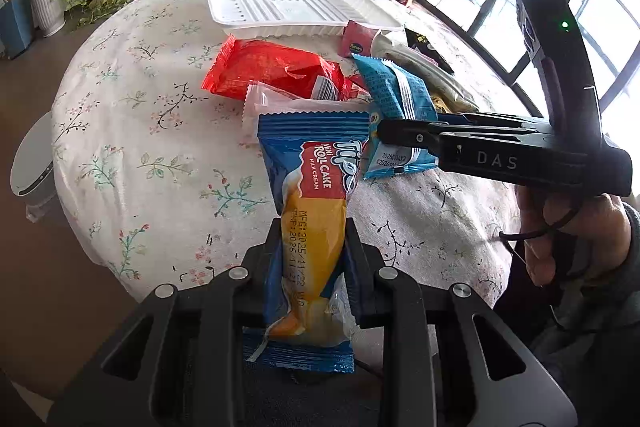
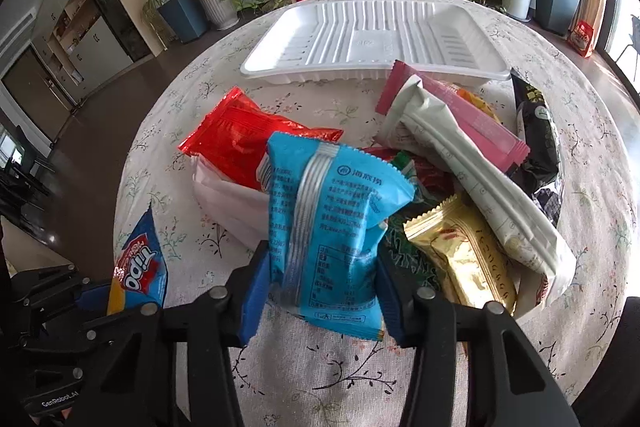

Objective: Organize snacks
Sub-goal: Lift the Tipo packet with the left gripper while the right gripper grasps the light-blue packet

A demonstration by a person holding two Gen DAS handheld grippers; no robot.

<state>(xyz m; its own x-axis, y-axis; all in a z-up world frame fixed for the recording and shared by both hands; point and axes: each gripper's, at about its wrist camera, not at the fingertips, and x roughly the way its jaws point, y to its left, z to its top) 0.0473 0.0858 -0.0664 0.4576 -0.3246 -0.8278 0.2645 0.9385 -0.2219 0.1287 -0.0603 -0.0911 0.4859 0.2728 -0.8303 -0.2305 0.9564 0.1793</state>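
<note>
Clenched in my left gripper: roll cake packet, long axis toward white tray. Right gripper grasped light-blue packet, likewise; bare tablecloth left of tray.

Left gripper pitched downward, jaws clamped on a packet — right gripper likewise angled down, jaws gripping another.

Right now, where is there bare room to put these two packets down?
The white tray is bare. Open tablecloth lies left of the red packet. Crowded: the snack pile to the right, up to the tray's near edge.
</note>
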